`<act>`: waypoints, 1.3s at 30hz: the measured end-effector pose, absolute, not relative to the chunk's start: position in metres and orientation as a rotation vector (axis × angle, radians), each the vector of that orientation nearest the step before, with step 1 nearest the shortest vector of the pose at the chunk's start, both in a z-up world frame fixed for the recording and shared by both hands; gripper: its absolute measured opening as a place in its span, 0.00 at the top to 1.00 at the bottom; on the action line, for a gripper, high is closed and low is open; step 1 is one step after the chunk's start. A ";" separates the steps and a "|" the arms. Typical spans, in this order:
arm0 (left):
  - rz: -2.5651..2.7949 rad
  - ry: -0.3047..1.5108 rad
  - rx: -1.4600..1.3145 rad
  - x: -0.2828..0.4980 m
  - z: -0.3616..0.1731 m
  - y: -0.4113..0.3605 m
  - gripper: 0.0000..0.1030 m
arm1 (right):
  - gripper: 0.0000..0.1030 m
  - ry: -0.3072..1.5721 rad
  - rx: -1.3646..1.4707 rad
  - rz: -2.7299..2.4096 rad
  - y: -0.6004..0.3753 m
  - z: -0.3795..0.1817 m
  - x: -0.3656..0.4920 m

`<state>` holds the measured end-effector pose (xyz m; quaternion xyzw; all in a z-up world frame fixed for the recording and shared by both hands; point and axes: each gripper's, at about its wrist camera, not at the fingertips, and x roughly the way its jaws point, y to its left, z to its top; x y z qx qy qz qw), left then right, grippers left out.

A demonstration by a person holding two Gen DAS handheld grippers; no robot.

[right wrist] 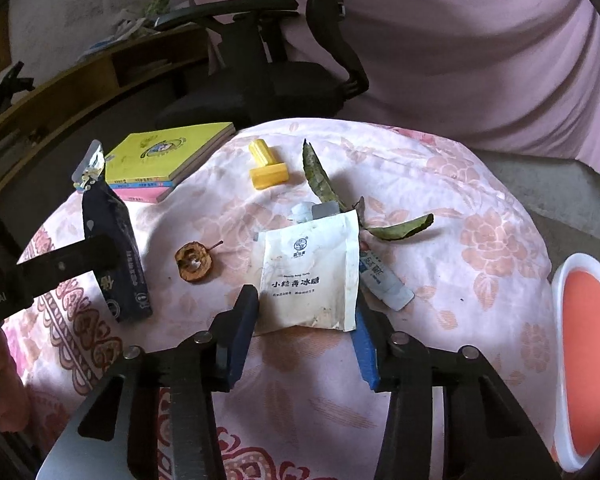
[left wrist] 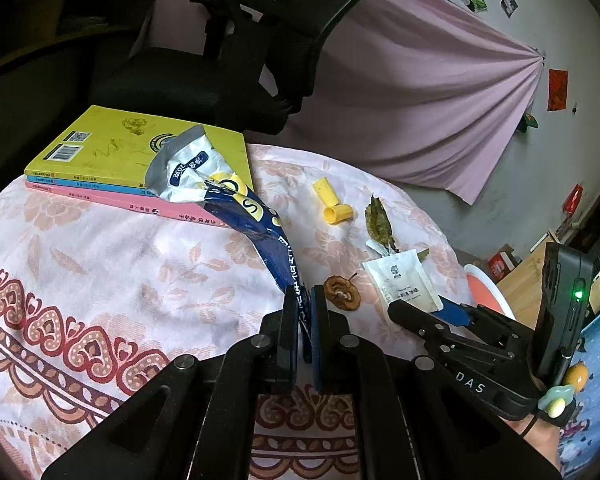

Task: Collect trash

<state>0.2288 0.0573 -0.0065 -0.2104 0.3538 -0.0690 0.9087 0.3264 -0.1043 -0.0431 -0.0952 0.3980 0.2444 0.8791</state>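
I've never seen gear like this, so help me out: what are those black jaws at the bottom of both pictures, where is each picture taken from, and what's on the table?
These are two hand-held grippers; a person carries one in each hand. Each has a camera looking forward along its jaws, so you get one picture per gripper.

In the left wrist view, the left gripper is shut on a blue snack wrapper, lifted clear of the flowered tablecloth.

In the right wrist view, the right gripper has its jaws either side of a white sachet; whether they pinch it yet is unclear.

Also on the cloth: a dried fruit slice, a yellow plastic piece, dry leaves, a small tube and stacked books.
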 end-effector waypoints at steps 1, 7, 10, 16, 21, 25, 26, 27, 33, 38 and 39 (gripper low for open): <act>-0.143 0.729 -0.433 0.229 -0.007 0.057 0.97 | 0.60 0.827 -0.204 0.510 -0.104 -0.043 0.326; -0.143 0.729 -0.436 0.227 -0.006 0.056 0.97 | 0.63 0.796 -0.239 0.523 -0.101 -0.040 0.317; -0.147 0.723 -0.439 0.225 -0.004 0.056 0.97 | 0.65 0.769 -0.246 0.527 -0.102 -0.037 0.311; -0.155 0.707 -0.417 0.223 -0.001 0.053 0.97 | 0.74 0.761 -0.243 0.532 -0.101 -0.036 0.311; -0.156 0.707 -0.423 0.223 -0.002 0.054 0.97 | 0.82 0.738 -0.251 0.558 -0.099 -0.032 0.305; -0.155 0.706 -0.425 0.223 -0.002 0.053 0.97 | 0.87 0.712 -0.252 0.601 -0.098 -0.029 0.299; -0.155 0.706 -0.424 0.223 -0.002 0.053 0.97 | 0.88 0.708 -0.257 0.607 -0.097 -0.028 0.297; -0.155 0.707 -0.425 0.223 -0.002 0.053 0.97 | 0.88 0.708 -0.260 0.613 -0.096 -0.028 0.297; -0.154 0.709 -0.431 0.223 -0.003 0.054 0.97 | 0.87 0.757 -0.310 0.657 -0.082 -0.036 0.299; -0.153 0.707 -0.427 0.224 -0.002 0.052 0.97 | 0.87 0.790 -0.309 0.646 -0.080 -0.040 0.307; -0.152 0.706 -0.427 0.224 -0.003 0.051 0.97 | 0.87 0.794 -0.301 0.647 -0.081 -0.040 0.308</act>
